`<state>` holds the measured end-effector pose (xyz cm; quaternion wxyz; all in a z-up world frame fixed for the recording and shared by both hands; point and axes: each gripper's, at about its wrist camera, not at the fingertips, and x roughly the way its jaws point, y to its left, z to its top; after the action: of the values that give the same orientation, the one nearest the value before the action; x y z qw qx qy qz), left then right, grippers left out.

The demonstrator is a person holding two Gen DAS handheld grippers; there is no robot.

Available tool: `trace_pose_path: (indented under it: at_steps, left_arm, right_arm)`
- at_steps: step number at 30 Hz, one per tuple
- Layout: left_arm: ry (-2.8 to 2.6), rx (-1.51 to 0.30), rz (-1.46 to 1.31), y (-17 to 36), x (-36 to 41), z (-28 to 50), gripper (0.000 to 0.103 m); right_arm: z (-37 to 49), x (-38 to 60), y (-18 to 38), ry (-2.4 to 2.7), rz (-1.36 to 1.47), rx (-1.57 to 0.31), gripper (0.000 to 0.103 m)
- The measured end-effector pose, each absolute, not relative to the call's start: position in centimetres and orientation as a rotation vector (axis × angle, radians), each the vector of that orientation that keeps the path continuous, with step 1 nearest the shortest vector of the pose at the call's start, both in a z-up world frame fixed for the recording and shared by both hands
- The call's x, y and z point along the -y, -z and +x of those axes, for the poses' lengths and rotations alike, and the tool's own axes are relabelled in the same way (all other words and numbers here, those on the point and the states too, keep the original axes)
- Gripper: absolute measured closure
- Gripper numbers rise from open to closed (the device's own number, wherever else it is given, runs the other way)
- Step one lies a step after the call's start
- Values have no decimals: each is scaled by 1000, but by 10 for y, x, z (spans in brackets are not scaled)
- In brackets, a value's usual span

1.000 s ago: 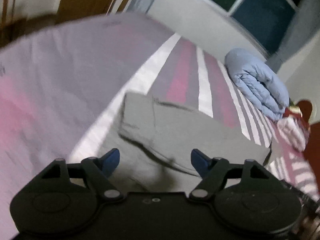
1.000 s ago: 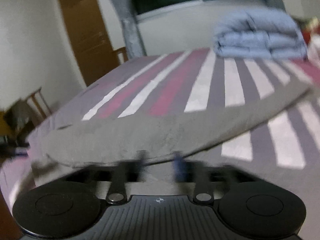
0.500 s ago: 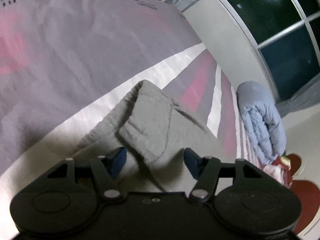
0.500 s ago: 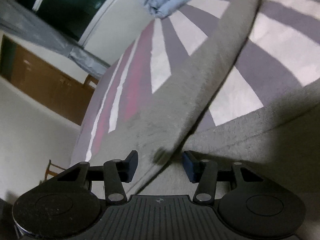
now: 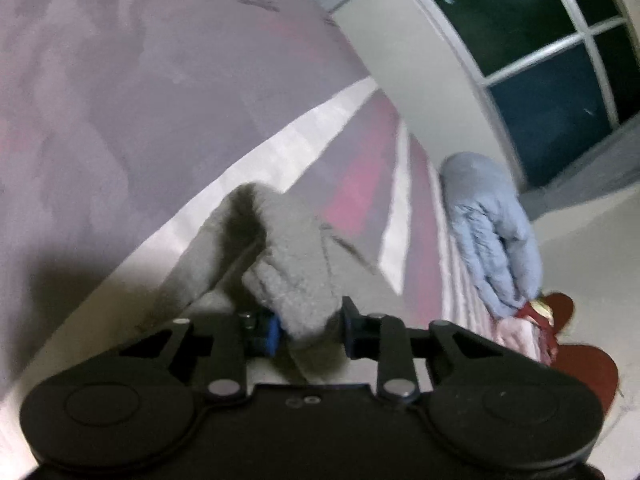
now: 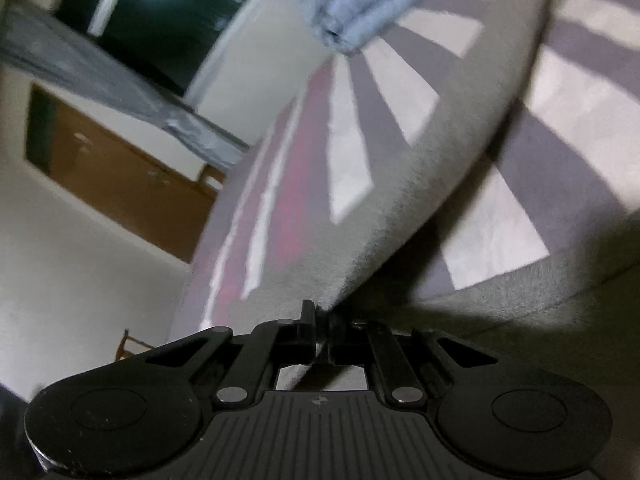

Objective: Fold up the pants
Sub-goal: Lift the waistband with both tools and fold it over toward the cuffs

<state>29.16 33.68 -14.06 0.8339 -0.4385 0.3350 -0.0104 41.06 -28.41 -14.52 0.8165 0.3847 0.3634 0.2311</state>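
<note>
Pants [image 5: 292,248], grey and fleecy, lie on the striped bed [image 5: 120,100], and I have a grip on them at two places. In my left wrist view, the left gripper [image 5: 310,326] sits at 6 o'clock, its jaws drawn in tight on a thick bunched fold of the grey cloth; the blue pad [image 5: 273,330] presses one side of the wad and the black finger the other. From the pinch the cloth runs up toward 11 o'clock, with a dark hollow where the fold rolls over. At 3 o'clock a folded blue quilt [image 5: 492,232] rests on the far part of the bed, well apart from the pants, with something red and pink just beyond it at 4 o'clock, too blurred to name. A dark window [image 5: 560,80] fills 1 to 2 o'clock.

In my right wrist view, the right gripper [image 6: 320,328] at 6 o'clock is closed almost flat on a thin edge of the pants [image 6: 400,200]. From the pinch a long grey band sweeps up to 1 o'clock across the stripes, lifted enough to throw a shadow on the sheet [image 6: 580,120] beside it. More grey cloth lies at 4 o'clock. The quilt [image 6: 360,12] is at 12 o'clock, a brown door [image 6: 120,184] at 9 o'clock.
</note>
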Motion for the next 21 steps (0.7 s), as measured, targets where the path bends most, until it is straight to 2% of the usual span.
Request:
trace_pose_path:
  at_steps: [8,15,21]
  left_arm:
    - [82,-764,-863,126,-349,259,84]
    - [32,-831,-834,159,-346,235,84]
    - [35,-808,-771,142,-339,237,84]
  right_arm:
    - [342,279,96,-613,661,-710,97]
    - [273,265,139,-551,630,-809,97]
    - [267,264,139,-524,690,-789,97]
